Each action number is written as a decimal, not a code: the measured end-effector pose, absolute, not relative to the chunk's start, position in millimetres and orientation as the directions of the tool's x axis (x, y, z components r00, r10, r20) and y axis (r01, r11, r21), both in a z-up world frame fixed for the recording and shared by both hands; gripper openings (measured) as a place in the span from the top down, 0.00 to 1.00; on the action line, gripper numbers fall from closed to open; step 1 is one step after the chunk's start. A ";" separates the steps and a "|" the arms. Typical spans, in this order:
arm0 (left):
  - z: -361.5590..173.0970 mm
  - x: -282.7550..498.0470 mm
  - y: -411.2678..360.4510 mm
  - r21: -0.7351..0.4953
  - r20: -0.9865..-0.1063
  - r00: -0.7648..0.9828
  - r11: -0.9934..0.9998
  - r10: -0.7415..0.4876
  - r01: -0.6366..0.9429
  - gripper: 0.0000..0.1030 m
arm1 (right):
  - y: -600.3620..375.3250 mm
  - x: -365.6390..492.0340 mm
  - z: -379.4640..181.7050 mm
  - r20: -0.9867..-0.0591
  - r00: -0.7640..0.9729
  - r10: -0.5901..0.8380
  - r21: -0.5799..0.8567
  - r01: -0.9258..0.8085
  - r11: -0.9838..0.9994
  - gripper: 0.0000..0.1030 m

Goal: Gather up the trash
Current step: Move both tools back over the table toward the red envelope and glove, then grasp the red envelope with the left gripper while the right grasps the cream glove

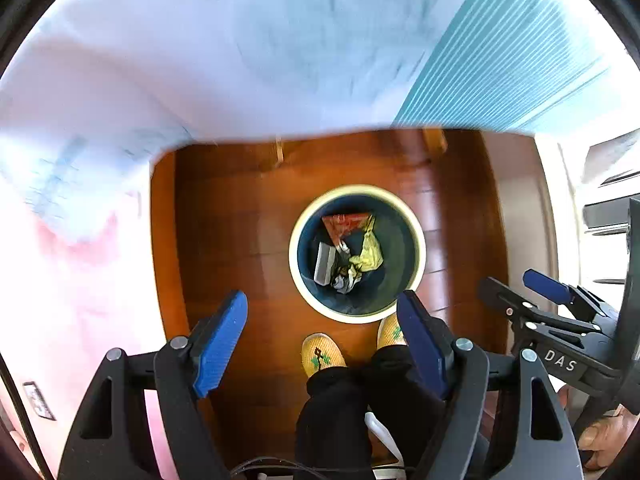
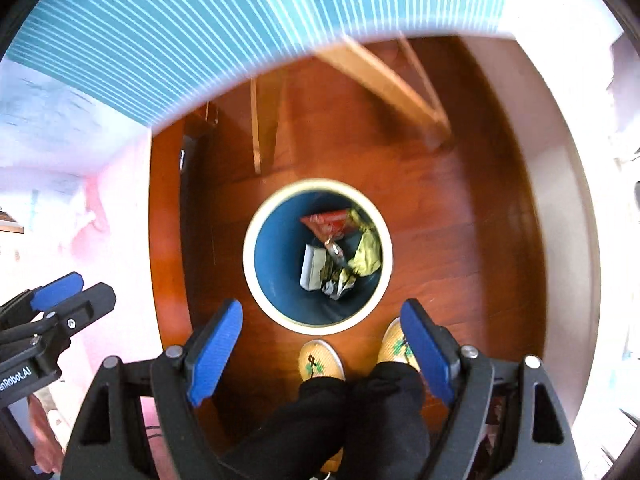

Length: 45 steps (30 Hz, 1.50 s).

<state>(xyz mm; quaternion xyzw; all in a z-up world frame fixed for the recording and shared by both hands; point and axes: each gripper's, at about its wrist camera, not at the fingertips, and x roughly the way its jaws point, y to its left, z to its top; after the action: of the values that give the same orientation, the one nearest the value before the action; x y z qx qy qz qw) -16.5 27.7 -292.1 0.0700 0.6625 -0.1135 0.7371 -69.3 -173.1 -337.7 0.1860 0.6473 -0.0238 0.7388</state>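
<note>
Below the left wrist camera, the left gripper [image 1: 322, 312] points down at a wooden floor [image 1: 240, 220], its blue pads spread wide with nothing between them. A round bin [image 1: 357, 253] with a pale rim and blue inner wall stands on the floor just ahead of the person's yellow slippers [image 1: 322, 354]. Trash lies at the bin's bottom: a red wrapper [image 1: 346, 222], a yellow crumpled wrapper [image 1: 370, 254], a grey box [image 1: 325, 264] and small pale scraps. The right gripper [image 1: 516, 284] shows at the right edge. A white cloth and a teal striped cloth [image 1: 500, 60] fill the upper field, blurred.

Below the right wrist camera, the right gripper [image 2: 322, 322] also stands open and empty over the same bin [image 2: 318, 256], with the red wrapper [image 2: 326, 220], yellow wrapper [image 2: 366, 254] and grey box [image 2: 314, 268] inside. Part of the left gripper [image 2: 72, 292] appears at the left edge.
</note>
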 end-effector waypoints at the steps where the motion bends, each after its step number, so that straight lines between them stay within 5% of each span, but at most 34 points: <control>1: -277.1 -17.5 29.4 -0.050 -0.991 0.106 0.964 -0.080 0.261 0.27 | -172.6 -70.0 -322.6 -0.965 0.172 0.200 0.242 0.276 0.930 0.21; 12: -101.8 -26.5 46.1 -0.061 -0.941 0.294 0.937 -0.169 0.343 0.27 | -155.5 -83.3 -138.5 -0.928 0.359 0.105 0.195 0.224 0.955 0.21; 19: -40.1 -15.8 48.3 -0.041 -0.901 0.391 0.933 -0.189 0.358 0.27 | -157.7 -88.4 -63.1 -0.849 0.527 0.035 0.176 0.220 0.960 0.21; 34: -25.1 30.1 10.0 -0.167 -0.876 0.381 0.926 -0.296 0.337 0.27 | -173.3 -69.0 -13.6 -0.789 0.605 -0.105 0.009 0.181 0.983 0.21; 39: -47.8 72.2 -22.0 -0.182 -0.902 0.326 0.934 -0.283 0.308 0.27 | -200.0 -26.2 -21.8 -0.798 0.601 -0.052 0.029 0.125 0.992 0.44; 45: -90.5 146.4 -58.2 -0.237 -0.934 0.232 0.957 -0.271 0.166 0.27 | -261.7 63.4 -29.1 -0.807 0.590 0.008 0.039 0.040 0.998 0.44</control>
<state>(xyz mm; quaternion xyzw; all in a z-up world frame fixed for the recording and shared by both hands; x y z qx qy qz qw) 146.4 -58.2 -90.5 -0.0435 0.6039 -0.1396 0.7835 63.4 -261.7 -29.1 0.0266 0.4527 -0.0089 0.8912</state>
